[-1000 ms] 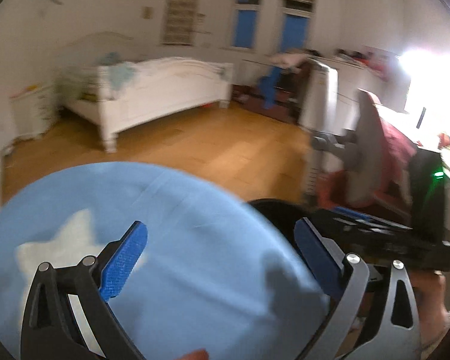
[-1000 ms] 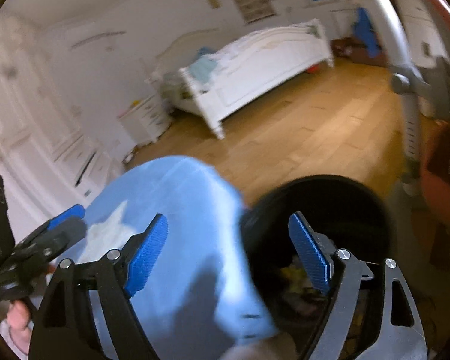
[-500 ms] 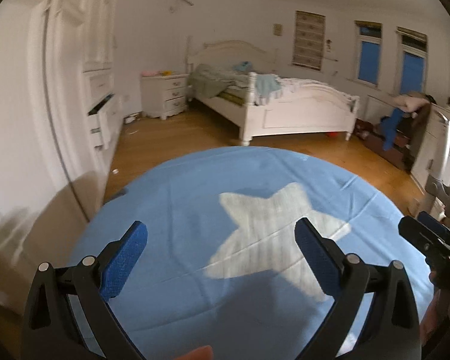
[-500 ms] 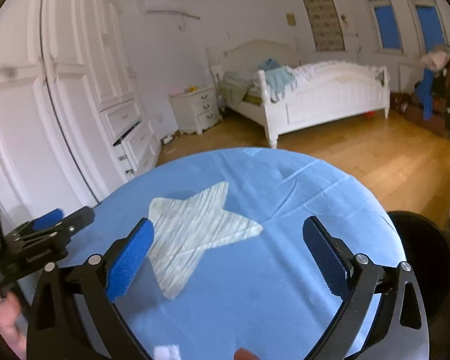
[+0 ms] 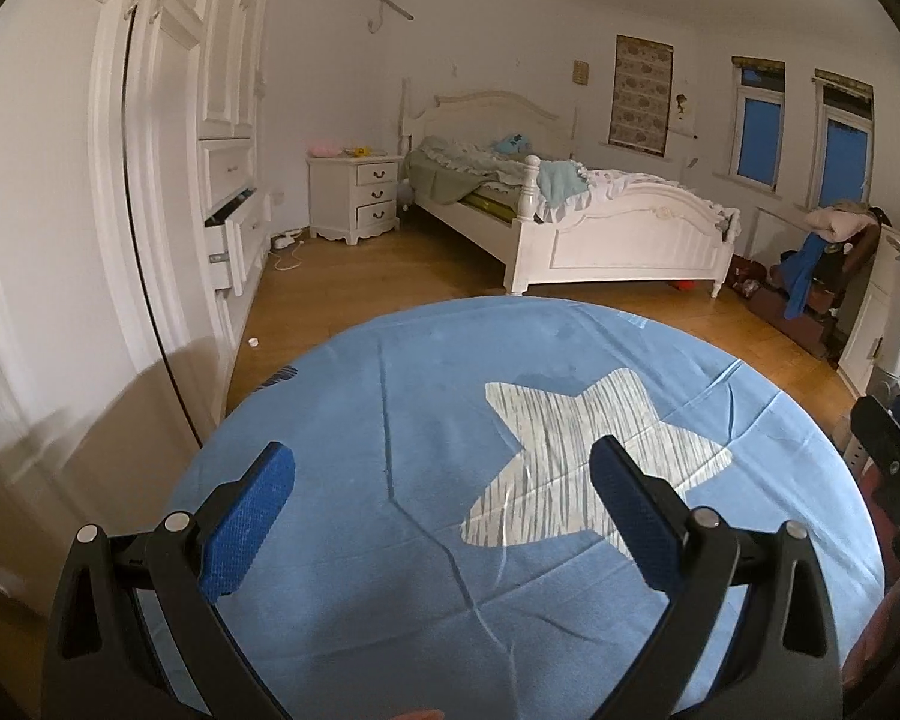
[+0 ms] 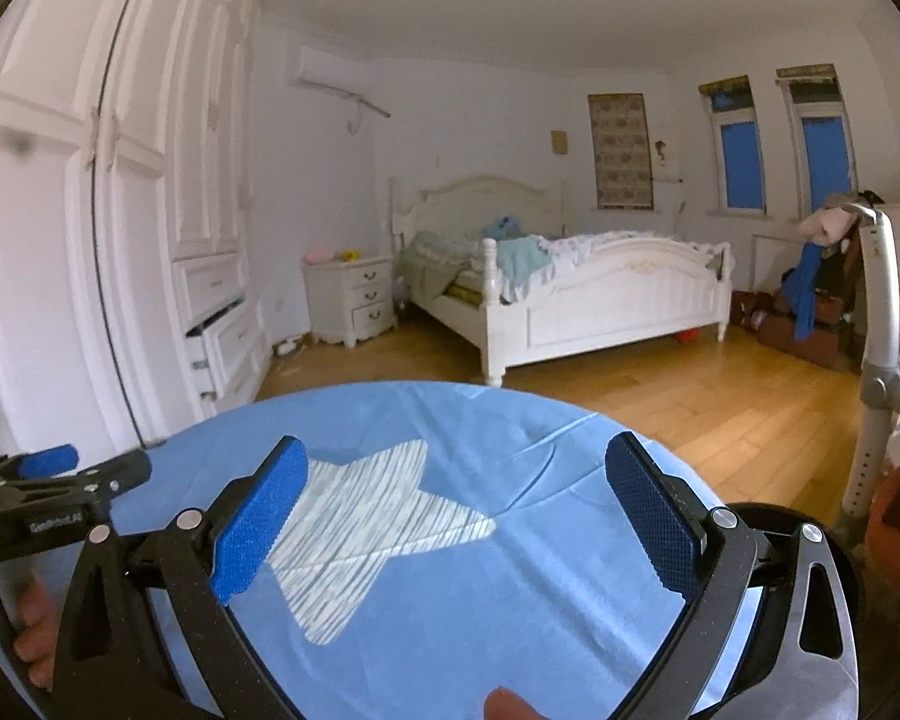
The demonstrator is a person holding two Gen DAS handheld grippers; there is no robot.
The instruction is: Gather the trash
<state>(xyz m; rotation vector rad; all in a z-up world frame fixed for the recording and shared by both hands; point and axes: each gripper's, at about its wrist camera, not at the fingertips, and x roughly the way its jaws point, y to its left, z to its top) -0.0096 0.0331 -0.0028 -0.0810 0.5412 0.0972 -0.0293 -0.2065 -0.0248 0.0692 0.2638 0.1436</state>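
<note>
Both grippers hang over a round table [image 5: 390, 420] covered with a blue cloth that bears a pale striped star [image 5: 576, 462], which serves as the landmark here. The left gripper [image 5: 444, 516] has its blue pads spread wide with nothing between them, one pad left of the star and the other over the star's lower right arm. The right gripper [image 6: 459, 516] is likewise spread wide and empty, its pads straddling the star [image 6: 366, 528] from the near side. In the right wrist view the left gripper [image 6: 60, 468] shows side-on to the left of the star, with a hand [image 6: 30, 630] below it. A black trash bin [image 6: 810, 528] peeks out past the cloth's edge, to the right of the star and partly hidden behind the right gripper's frame; its contents cannot be seen. Beyond the star, across the wooden floor [image 5: 426, 270], stand a white bed [image 5: 600, 228] and a nightstand [image 5: 357, 198]
</note>
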